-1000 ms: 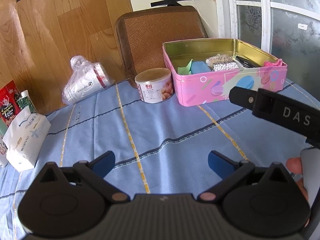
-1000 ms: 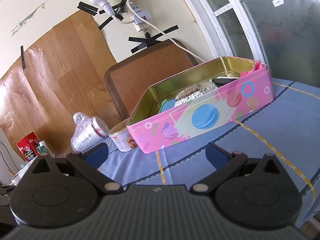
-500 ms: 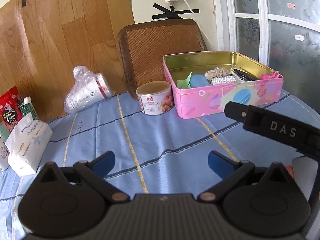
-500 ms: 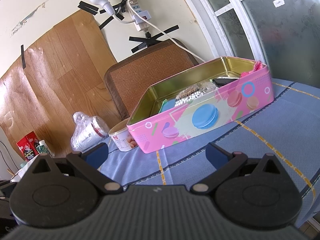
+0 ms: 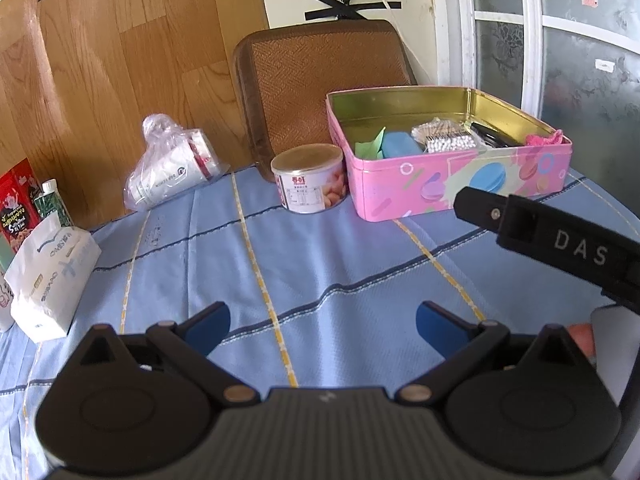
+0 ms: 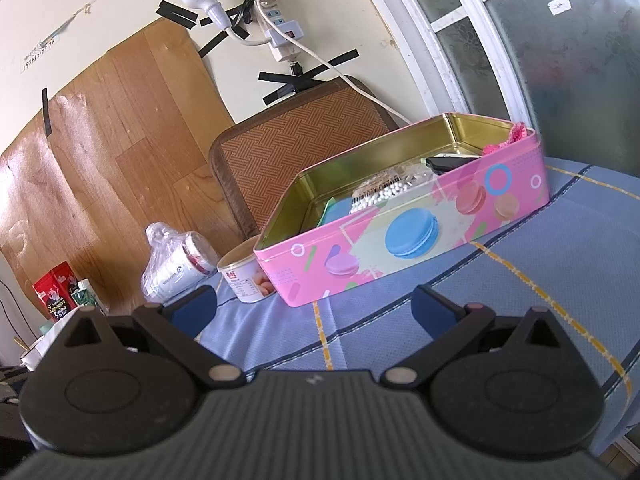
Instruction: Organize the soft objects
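An open pink tin stands at the far right of the blue tablecloth; it also shows in the right wrist view. Inside lie a blue soft piece, green paper, a bag of cotton swabs, a black item and a pink fuzzy thing at the right corner. My left gripper is open and empty, low over the cloth. My right gripper is open and empty, in front of the tin; its body shows at the right of the left wrist view.
A round can stands left of the tin. A plastic bag of paper cups lies at the back left. A tissue pack and red snack packs sit at the left edge. A woven chair back rises behind the table.
The left gripper has pulled back and tilted up a little, so the tin and can look slightly farther away. The right gripper has hardly moved. Both stay open.
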`<action>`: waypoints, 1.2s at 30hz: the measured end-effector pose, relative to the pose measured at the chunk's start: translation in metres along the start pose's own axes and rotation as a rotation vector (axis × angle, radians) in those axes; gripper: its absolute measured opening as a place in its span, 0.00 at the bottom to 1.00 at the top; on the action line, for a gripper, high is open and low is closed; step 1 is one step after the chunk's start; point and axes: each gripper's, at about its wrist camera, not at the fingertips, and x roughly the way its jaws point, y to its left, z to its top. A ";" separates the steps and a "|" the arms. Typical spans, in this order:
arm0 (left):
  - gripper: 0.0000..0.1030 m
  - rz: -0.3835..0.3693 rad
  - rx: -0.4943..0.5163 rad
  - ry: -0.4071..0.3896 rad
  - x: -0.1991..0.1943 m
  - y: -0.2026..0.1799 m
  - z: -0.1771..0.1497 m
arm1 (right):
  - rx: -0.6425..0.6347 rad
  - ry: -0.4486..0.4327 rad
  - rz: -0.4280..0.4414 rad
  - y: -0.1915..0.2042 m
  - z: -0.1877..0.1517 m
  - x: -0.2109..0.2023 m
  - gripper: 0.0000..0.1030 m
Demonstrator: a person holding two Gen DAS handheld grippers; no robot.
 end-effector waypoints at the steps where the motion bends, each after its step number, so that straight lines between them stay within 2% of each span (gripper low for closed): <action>1: 1.00 0.000 0.003 0.003 0.000 -0.001 0.000 | 0.000 0.000 0.000 0.000 0.000 0.000 1.00; 36: 1.00 0.001 0.029 0.042 0.008 -0.005 -0.004 | 0.011 0.008 -0.013 0.002 -0.003 0.003 1.00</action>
